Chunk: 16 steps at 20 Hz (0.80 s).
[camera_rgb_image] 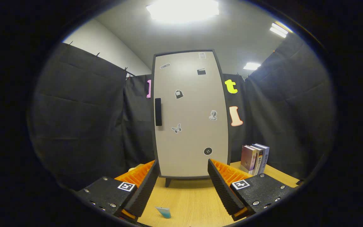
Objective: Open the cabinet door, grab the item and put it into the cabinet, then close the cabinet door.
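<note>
The gripper (183, 176) hangs above a wooden table (191, 198) with its fingers spread wide apart and nothing between them — released, gripping nothing. Straight ahead, beyond the fingertips, stands a tall cabinet (189, 116) on short dark legs, its pale door closed flat in a dark frame. A dark upright handle (158, 112) sits on the door's left edge, about halfway up. Small stickers dot the door: a butterfly (176, 128) near the handle, a bust (213, 115) toward the right, a round one (208, 151) lower down, and a few more higher up.

The item to be stored — a small tube (164, 212) with a pale body and a blue end — lies on the table close in, between the fingers and nearer the left one, touching neither. It rests tilted across the wood grain.

To the right of the cabinet, a short row of books (254, 158) stands upright on the table, just beside the cabinet's lower corner. Black cloth walls the booth behind and to both sides.
</note>
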Motion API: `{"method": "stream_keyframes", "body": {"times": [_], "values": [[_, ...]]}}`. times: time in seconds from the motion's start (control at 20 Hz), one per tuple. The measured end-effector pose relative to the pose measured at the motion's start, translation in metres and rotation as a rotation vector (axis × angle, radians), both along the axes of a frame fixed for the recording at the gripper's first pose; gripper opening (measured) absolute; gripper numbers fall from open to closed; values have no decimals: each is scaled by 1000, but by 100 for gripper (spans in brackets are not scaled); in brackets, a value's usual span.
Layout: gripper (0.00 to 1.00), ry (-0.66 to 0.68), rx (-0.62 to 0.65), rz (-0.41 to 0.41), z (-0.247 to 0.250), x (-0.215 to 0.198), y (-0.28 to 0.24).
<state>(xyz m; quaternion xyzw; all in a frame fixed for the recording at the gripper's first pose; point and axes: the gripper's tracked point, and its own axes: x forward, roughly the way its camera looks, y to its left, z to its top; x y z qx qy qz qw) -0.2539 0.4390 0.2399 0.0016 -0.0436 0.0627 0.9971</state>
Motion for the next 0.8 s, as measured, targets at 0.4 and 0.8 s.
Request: {"method": "stream_keyframes", "body": {"times": [0.4, 0.8], "values": [[95, 32, -2, -26, -13, 8, -1], [95, 9, -38, -22, -10, 15, 8]]}}
